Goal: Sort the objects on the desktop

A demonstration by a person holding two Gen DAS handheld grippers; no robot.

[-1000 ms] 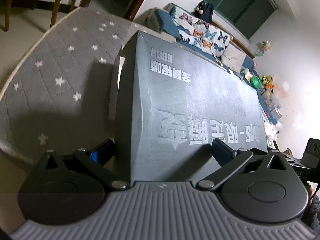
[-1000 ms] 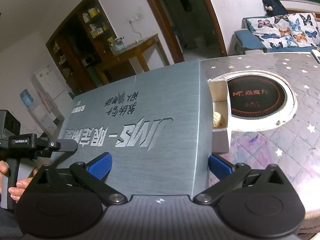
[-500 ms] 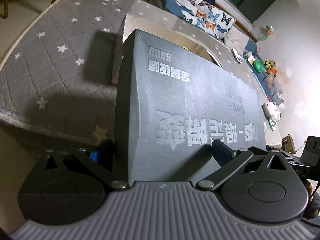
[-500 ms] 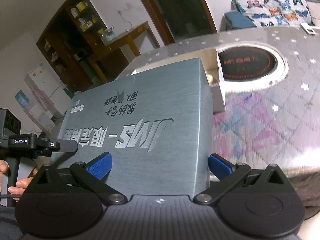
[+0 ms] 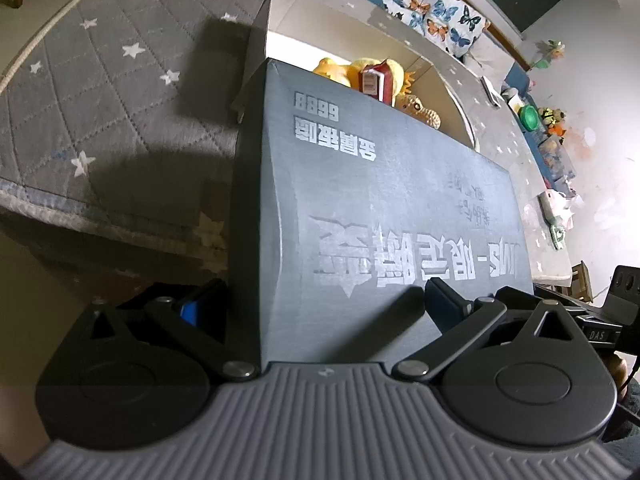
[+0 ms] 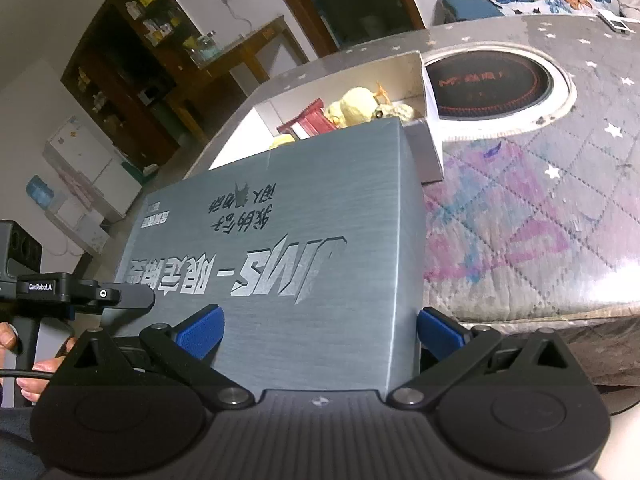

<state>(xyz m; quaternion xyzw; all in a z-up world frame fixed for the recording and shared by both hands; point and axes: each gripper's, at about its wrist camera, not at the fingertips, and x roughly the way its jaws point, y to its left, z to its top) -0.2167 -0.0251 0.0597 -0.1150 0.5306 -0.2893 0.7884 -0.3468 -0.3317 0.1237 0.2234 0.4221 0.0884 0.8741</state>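
1. In the left wrist view we see the left gripper (image 5: 320, 304) clamped on a corner of the grey lid (image 5: 384, 216), one blue-padded finger (image 5: 196, 308) against its side wall and the other lying on its printed top.
2. The lid hangs tilted above the near edge of the table (image 5: 100, 92), which wears a grey quilted cover with white stars.
3. Beyond the lid's far edge the open box (image 5: 348, 28) sits on the table, and we can make out yellow plush toys (image 5: 340, 70) and a small red carton (image 5: 378, 80) inside it (the rest of the contents are hidden by the lid).
4. In the right wrist view the right gripper (image 6: 320, 328) grips the other near corner of the same lid (image 6: 304, 216), its two blue fingers (image 6: 200, 330) pressed on opposite faces of that corner.
5. The box (image 6: 432, 148) lies just beside a round black hotplate (image 6: 492, 84) set into the table (image 6: 560, 200).
6. At the left edge we see the left gripper's body (image 6: 80, 292) and a hand (image 6: 36, 364) holding its handle.
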